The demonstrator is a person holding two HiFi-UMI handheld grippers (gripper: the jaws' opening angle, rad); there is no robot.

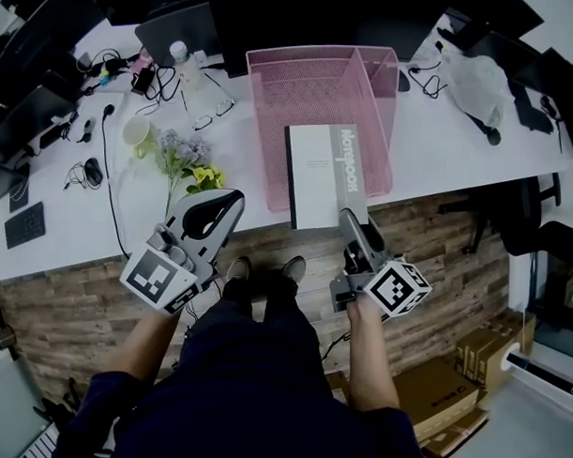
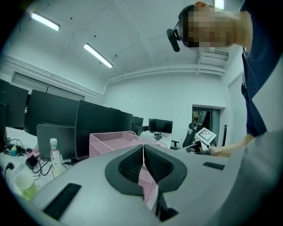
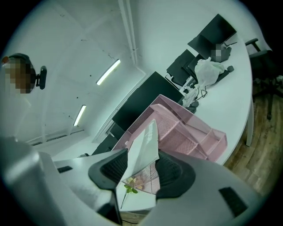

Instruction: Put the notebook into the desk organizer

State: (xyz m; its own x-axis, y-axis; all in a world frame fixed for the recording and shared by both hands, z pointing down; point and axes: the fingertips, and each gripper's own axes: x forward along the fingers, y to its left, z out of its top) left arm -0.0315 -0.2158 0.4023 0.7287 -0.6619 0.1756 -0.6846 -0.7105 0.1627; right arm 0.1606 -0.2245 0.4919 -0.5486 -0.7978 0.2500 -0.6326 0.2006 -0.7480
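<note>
A grey-and-white notebook (image 1: pixel 321 173) lies flat in the pink mesh desk organizer (image 1: pixel 272 91), its near end sticking out over the organizer's front and the desk edge. My right gripper (image 1: pixel 351 221) is at that near end. In the right gripper view the notebook (image 3: pixel 143 150) stands between the jaws of the right gripper (image 3: pixel 141 170), close along the left pad, with a clear gap to the right pad, so it is open. My left gripper (image 1: pixel 233 201) hovers over the desk's front edge left of the organizer. Its jaws (image 2: pixel 143 163) are pressed together with nothing between them.
Left of the organizer lie artificial flowers (image 1: pixel 190 164), a pale cup (image 1: pixel 137 134), glasses (image 1: pixel 215 113), a bottle (image 1: pixel 183 60) and cables. Monitors line the desk's back. A plastic bag (image 1: pixel 475 80) sits at the right, a chair (image 1: pixel 521 217) and cardboard boxes (image 1: pixel 440 393) on the floor.
</note>
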